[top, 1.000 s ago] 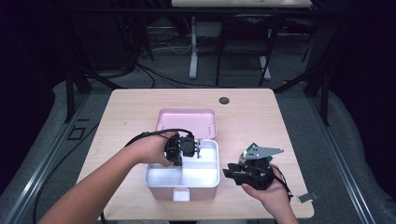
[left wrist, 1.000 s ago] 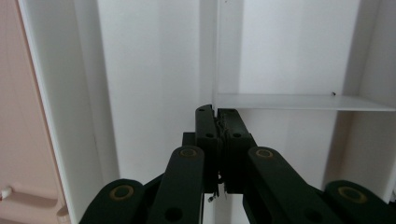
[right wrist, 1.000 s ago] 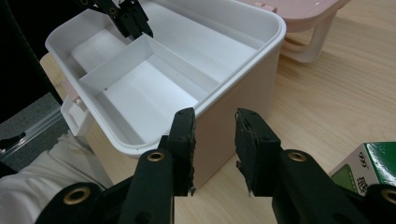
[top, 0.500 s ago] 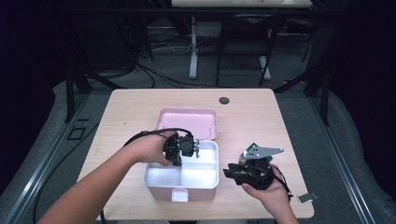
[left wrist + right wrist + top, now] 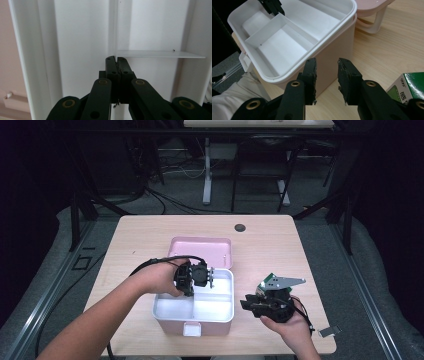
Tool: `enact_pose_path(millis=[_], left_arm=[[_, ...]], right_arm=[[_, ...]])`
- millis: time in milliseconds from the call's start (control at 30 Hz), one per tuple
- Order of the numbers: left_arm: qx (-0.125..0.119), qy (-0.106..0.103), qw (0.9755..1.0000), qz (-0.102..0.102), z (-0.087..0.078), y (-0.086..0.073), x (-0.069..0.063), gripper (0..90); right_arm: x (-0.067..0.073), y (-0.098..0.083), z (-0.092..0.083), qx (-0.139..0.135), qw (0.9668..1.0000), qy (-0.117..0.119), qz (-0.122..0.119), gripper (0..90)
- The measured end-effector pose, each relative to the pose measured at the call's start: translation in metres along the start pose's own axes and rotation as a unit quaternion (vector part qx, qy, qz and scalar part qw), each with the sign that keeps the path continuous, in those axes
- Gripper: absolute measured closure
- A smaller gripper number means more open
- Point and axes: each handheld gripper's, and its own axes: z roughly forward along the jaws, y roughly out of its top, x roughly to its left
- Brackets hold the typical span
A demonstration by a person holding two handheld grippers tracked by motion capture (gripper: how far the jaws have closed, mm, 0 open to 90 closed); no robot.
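While the pink box point(image 5: 194, 317) sits open near the front middle of the table point(image 5: 150, 232), its white inner tray point(image 5: 218, 306) shows thin partitions splitting it into compartments, and the pink lid point(image 5: 200, 251) lies back behind it. Seen from the left gripper view, the left gripper point(image 5: 116, 60) has its jaws pressed together on the thin upright divider point(image 5: 117, 27), right where a cross partition point(image 5: 160, 54) meets it. From the right gripper view, the right gripper point(image 5: 326, 68) has jaws parted with nothing between them, just off the box's outer wall, and a green carton point(image 5: 409, 83) lies by it on the wood. From above, bare tabletop lies open to the left and behind the lid, while the right hand point(image 5: 287, 330) sits close to the front edge.
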Motion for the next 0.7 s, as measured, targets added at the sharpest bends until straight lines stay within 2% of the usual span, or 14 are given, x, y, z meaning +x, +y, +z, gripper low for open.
enact_pose_path(millis=[67,200,367,500,633,700], left_arm=[[-0.010,0.003,0.9999,-0.005,-0.006,-0.001,0.000,89.8],[-0.016,0.013,0.9997,-0.015,-0.019,-0.004,0.000,89.8],[-0.025,0.011,0.9991,-0.032,-0.028,-0.014,0.002,89.8],[-0.029,0.006,0.9975,-0.065,-0.031,-0.024,0.005,89.8],[-0.023,-0.005,0.9941,-0.106,-0.034,-0.037,0.009,89.7],[-0.024,-0.011,0.9896,-0.142,-0.035,-0.046,0.011,89.7]], right_arm=[[0.000,0.000,-0.001,0.001,1.0000,0.001,0.001,68.2],[0.000,0.000,-0.002,0.000,1.0000,0.001,0.001,68.2],[-0.001,0.000,-0.003,-0.003,1.0000,0.000,0.001,68.2],[-0.001,0.000,-0.003,-0.002,1.0000,0.000,0.001,68.2],[-0.002,0.000,-0.003,-0.002,1.0000,0.000,0.002,68.2],[-0.001,0.000,-0.002,0.000,1.0000,-0.005,0.003,68.2]])
